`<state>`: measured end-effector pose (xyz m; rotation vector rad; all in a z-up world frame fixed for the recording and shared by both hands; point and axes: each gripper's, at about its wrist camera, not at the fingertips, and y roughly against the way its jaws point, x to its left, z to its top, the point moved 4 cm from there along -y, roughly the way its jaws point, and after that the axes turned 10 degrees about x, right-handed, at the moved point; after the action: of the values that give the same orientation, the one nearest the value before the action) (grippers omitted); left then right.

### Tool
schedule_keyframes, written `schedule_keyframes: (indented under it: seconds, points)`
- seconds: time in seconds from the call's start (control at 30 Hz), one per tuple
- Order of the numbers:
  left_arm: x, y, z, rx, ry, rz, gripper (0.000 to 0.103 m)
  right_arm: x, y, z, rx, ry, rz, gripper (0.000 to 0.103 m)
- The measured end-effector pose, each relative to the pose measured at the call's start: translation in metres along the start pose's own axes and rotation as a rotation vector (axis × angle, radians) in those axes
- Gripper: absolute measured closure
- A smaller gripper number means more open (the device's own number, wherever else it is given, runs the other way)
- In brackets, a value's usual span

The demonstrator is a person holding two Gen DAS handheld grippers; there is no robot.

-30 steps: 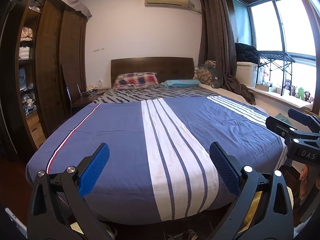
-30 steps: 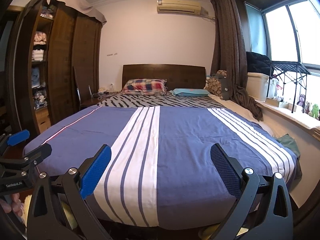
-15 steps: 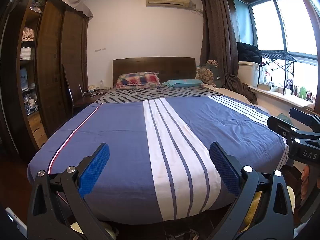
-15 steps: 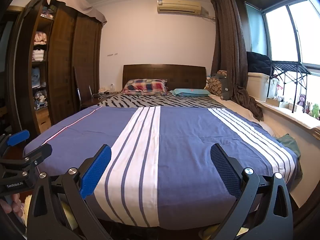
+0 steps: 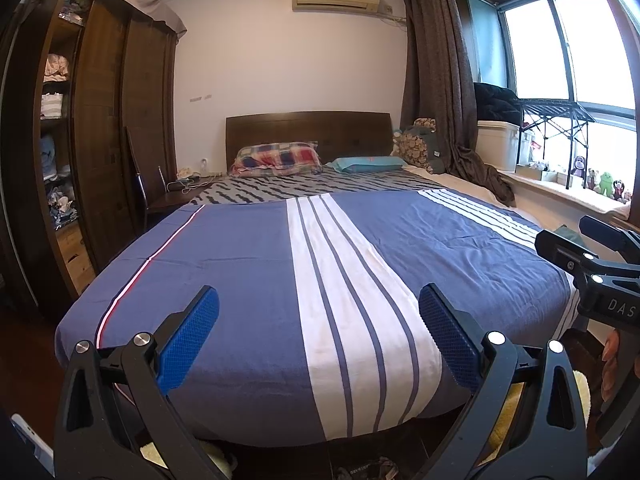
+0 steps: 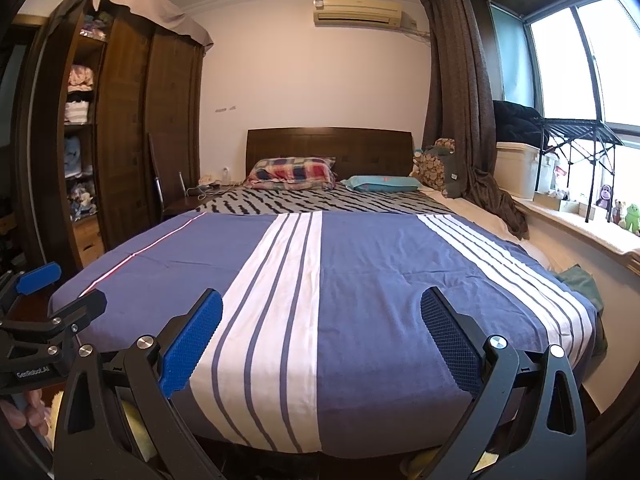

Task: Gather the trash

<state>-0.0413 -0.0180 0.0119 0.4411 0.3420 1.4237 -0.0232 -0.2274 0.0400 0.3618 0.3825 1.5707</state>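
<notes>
My left gripper (image 5: pixel 318 336) is open and empty, held at the foot of a bed with a blue and white striped cover (image 5: pixel 248 264). My right gripper (image 6: pixel 322 338) is also open and empty, to the right of the left one, over the same cover (image 6: pixel 372 276). The right gripper shows at the right edge of the left wrist view (image 5: pixel 592 264). The left gripper shows at the left edge of the right wrist view (image 6: pixel 48 320). No trash shows on the bed cover. A small crumpled dark item (image 5: pixel 368 470) lies on the floor under the bed's foot.
A dark wooden wardrobe (image 5: pixel 104 152) with open shelves stands on the left. A nightstand with cables (image 5: pixel 180 188) is beside the headboard. Pillows (image 5: pixel 276 158) lie at the head. A windowsill with toys (image 5: pixel 600 188), a white bin (image 5: pixel 496 144) and a curtain are on the right.
The left wrist view has shifted slightly to the left, so the bed sits a little further right in it. The right gripper has barely moved. Both stay open.
</notes>
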Motion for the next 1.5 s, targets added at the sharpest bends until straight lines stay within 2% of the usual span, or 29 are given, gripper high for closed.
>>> schedule_keyframes:
  seconds: [1.5]
  points:
    - [-0.0032,0.0008,0.0000,0.004,0.009,0.011,0.008,0.0038,-0.0024,-0.0030,0.008,-0.001,0.006,0.004]
